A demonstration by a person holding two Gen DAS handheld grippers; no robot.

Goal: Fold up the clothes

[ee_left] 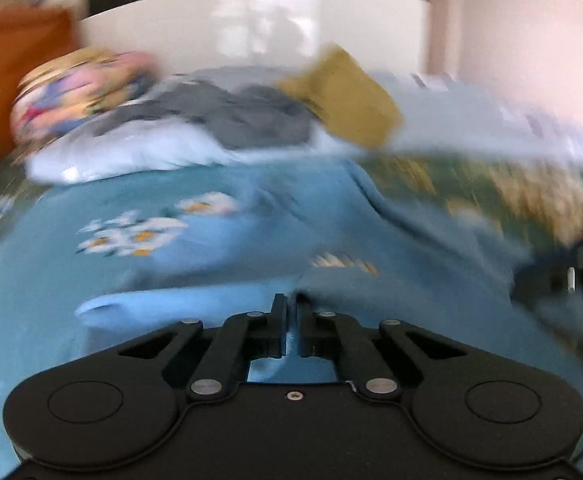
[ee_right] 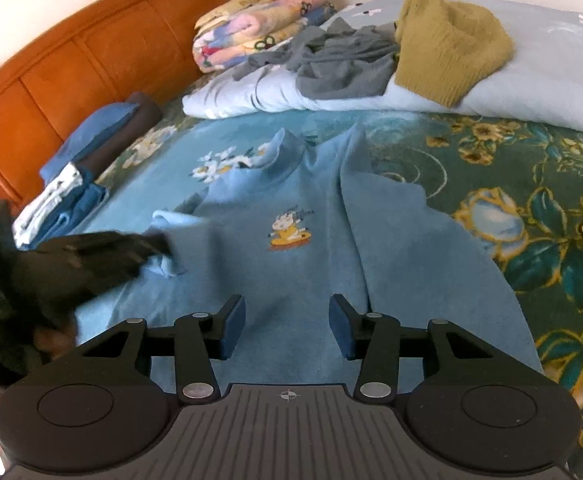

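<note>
Light-blue sweatshirt lies spread on the bed, long axis toward 12 o'clock. Its sleeve cuff at 9 o'clock is clamped by the left claw; nearer hand. Right claw is held apart above the hem.

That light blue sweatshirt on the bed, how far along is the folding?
Done: a folded stack sits by the headboard. In hand: the light blue sweatshirt lies spread out, the left gripper pinching its sleeve; the right gripper is open above it. Left: the grey garment and mustard sweater wait unfolded.
</note>
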